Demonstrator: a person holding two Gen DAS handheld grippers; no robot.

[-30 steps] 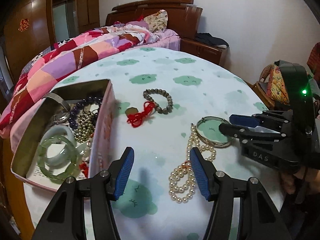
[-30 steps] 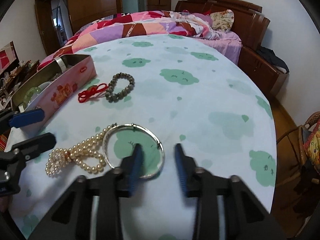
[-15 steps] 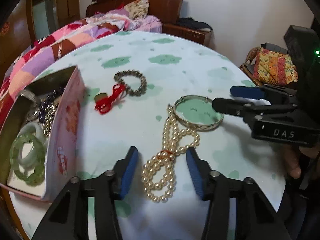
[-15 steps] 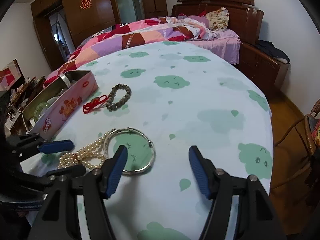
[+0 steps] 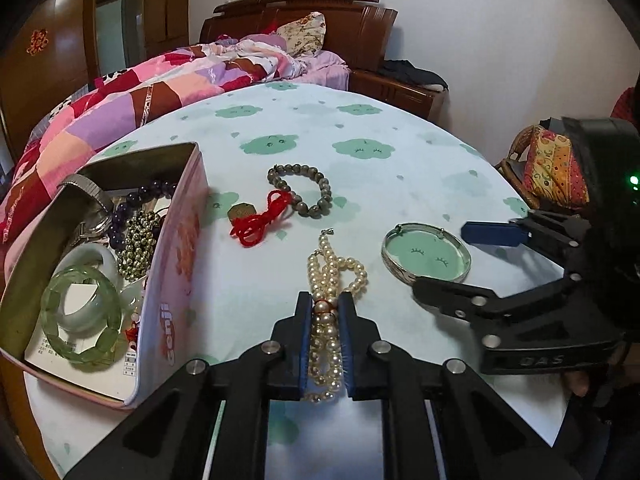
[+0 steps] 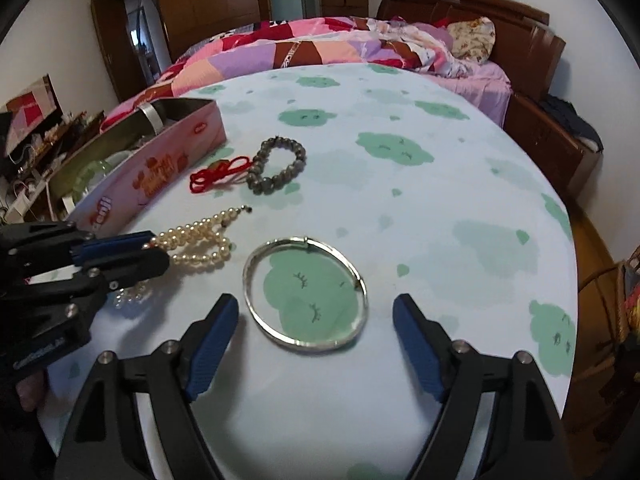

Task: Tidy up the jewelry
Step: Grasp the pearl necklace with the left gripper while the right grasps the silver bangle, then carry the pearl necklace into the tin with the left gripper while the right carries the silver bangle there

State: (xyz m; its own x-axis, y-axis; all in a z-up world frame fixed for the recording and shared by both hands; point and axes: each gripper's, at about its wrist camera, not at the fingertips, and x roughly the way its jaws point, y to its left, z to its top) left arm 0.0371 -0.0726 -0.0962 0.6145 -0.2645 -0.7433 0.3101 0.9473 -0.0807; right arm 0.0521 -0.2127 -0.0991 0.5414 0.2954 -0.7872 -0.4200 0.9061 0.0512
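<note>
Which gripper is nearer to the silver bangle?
Right. The right gripper stands open just before the silver bangle; the left gripper is off beside it, shut on the pearl necklace.

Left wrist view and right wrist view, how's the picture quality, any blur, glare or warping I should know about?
Left wrist view: sharp on the pearl necklace between the left gripper pads; fisheye bends the table edge, corners go black, a green light flares at right. Right wrist view: the silver bangle is crisp with mild shine; the same bowing curves the bed; no motion blur.
</note>
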